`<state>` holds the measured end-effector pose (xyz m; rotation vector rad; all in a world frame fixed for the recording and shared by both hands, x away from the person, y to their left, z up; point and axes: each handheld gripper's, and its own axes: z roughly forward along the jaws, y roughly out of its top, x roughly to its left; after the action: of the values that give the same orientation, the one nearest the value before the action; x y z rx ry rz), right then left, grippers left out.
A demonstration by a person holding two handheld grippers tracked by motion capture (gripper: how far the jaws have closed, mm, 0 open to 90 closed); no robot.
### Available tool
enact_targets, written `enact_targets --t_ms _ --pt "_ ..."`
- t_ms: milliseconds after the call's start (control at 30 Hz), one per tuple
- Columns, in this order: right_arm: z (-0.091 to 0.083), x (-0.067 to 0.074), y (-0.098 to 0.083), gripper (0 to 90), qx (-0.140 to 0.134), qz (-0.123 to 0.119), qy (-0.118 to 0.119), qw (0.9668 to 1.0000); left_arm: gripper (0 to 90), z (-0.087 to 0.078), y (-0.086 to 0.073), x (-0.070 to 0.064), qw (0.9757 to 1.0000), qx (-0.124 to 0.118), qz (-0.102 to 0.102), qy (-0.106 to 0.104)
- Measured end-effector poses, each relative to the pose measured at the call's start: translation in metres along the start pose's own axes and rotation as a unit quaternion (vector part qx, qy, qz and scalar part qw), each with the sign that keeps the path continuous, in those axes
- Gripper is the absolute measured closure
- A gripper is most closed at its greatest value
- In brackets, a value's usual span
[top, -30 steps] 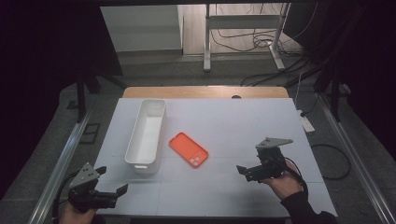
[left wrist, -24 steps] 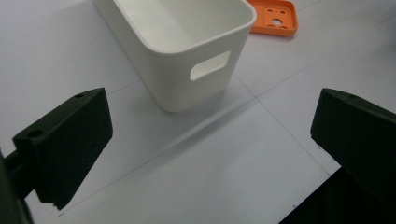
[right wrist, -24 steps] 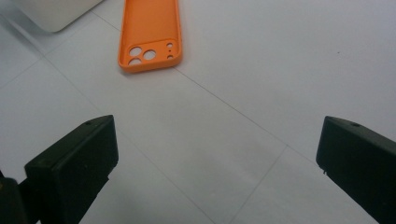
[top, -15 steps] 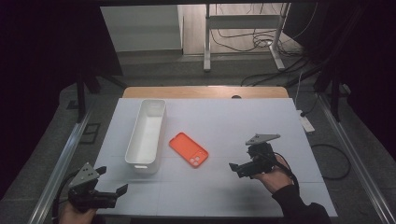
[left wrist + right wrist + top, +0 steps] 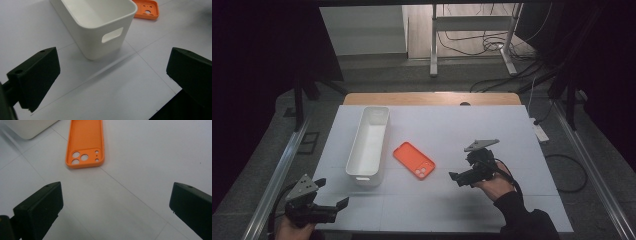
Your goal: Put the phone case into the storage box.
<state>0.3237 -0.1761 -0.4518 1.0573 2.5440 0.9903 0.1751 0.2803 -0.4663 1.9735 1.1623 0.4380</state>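
Two claws wide apart, nothing held. Right gripper (image 5: 458,177) now slid in closer, orange phone case (image 5: 414,160) dead ahead of its jaws. Left gripper (image 5: 337,205) parked, white bin (image 5: 368,143) just ahead. Likely a grab coming.

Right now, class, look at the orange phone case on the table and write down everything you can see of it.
The orange phone case is a thin, rimmed shell, plastic or rubber by its look, lying flat and empty with its hollow side up. One end has a raised block with three round camera holes and smaller holes beside them. It lies at an angle on the white table, just right of the white bin and apart from it. Nothing touches it; the right hand-held gripper, jaws wide open, points toward it.
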Motion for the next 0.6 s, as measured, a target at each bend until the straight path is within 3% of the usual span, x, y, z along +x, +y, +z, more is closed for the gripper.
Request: enact_targets --t_ms 367,600 --pt "0.015 0.006 0.012 0.0 0.01 -0.03 0.005 0.9995 0.0 0.0 0.0 0.0 1.0 0.001 0.002 0.0" --pt "0.025 0.009 0.019 0.0 0.016 -0.036 0.009 0.9992 0.0 0.0 0.0 0.0 1.0 0.001 0.002 0.0"
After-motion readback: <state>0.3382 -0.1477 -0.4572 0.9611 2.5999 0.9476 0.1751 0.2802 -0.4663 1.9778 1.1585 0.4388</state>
